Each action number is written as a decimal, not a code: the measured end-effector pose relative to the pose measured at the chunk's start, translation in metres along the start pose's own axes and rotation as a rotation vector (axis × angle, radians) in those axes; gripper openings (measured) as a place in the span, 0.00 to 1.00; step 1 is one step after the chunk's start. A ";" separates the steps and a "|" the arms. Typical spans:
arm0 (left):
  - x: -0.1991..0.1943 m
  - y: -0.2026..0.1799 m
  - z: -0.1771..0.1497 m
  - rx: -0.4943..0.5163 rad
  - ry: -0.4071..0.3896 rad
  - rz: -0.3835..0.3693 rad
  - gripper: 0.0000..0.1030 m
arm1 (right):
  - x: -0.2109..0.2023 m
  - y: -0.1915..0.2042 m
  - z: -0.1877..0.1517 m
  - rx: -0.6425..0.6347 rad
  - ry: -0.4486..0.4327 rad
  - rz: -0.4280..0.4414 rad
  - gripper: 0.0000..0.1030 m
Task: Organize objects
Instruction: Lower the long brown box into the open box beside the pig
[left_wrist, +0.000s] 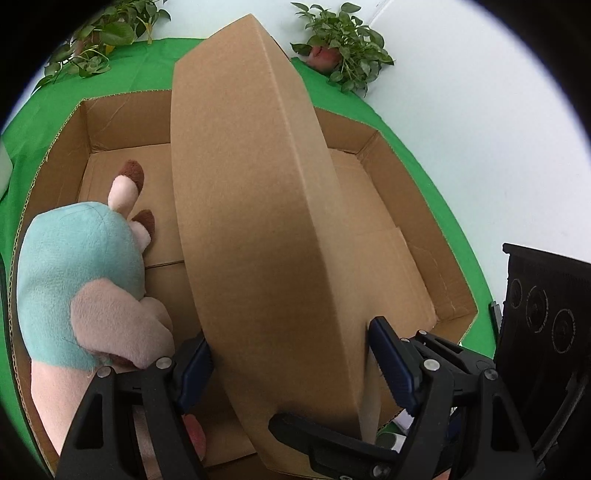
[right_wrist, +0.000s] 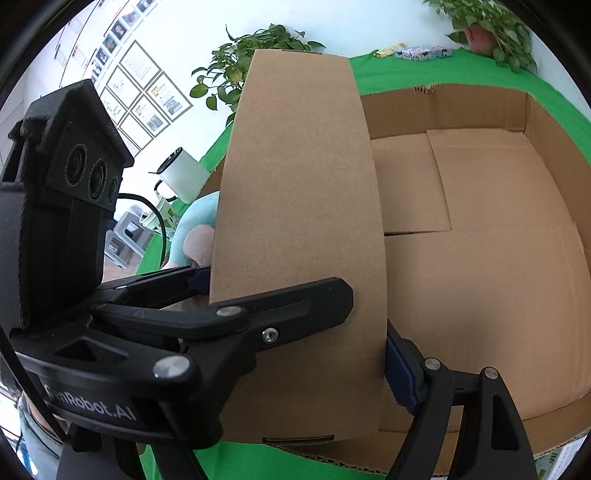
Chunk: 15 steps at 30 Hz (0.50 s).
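In the left wrist view, the left gripper (left_wrist: 288, 369) holds a flat closed box (left_wrist: 251, 229) between its fingers (left_wrist: 393, 363); both blue pads press on the narrow sides of the box. The box stands on edge, tilted, over a big open carton (left_wrist: 406, 236). A plush toy (left_wrist: 81, 288) in teal and pink lies inside the carton at the left, beside the box. The carton sits on a green tabletop (left_wrist: 122, 74). Two plants (left_wrist: 340, 48) stand at the far edge. At the right edge the black body of the other gripper is seen.

In the right wrist view, the right gripper (right_wrist: 295, 325) also grips the box (right_wrist: 299, 206). One finger (right_wrist: 400, 373) with a blue pad presses on the right side of the box, the other crosses in front of its wide face. The left gripper (right_wrist: 199, 280) holds the box on its left side. The toy (right_wrist: 197, 229) is partly hidden behind the box. The carton (right_wrist: 480, 258) is bare on this side. A white mug (right_wrist: 181, 173) stands on the tabletop (right_wrist: 399, 75) at the left.
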<state>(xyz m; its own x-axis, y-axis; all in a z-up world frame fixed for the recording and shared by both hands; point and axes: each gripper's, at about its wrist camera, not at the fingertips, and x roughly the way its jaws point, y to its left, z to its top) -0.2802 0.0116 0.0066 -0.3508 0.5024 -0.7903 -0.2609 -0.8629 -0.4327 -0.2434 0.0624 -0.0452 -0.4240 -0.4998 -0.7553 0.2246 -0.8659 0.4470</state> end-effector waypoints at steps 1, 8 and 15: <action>-0.002 -0.001 -0.001 0.000 0.002 0.006 0.76 | 0.001 0.000 -0.001 0.006 0.001 0.008 0.76; -0.021 0.003 -0.010 -0.023 -0.030 0.001 0.77 | -0.003 0.016 -0.005 0.001 -0.011 0.019 0.76; -0.019 0.005 -0.016 -0.036 -0.033 0.016 0.78 | -0.002 0.023 -0.004 0.050 -0.013 -0.008 0.76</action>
<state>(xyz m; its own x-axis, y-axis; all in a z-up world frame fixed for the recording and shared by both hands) -0.2608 -0.0028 0.0125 -0.3846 0.4899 -0.7824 -0.2227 -0.8718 -0.4364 -0.2345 0.0436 -0.0356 -0.4374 -0.4920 -0.7528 0.1772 -0.8678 0.4642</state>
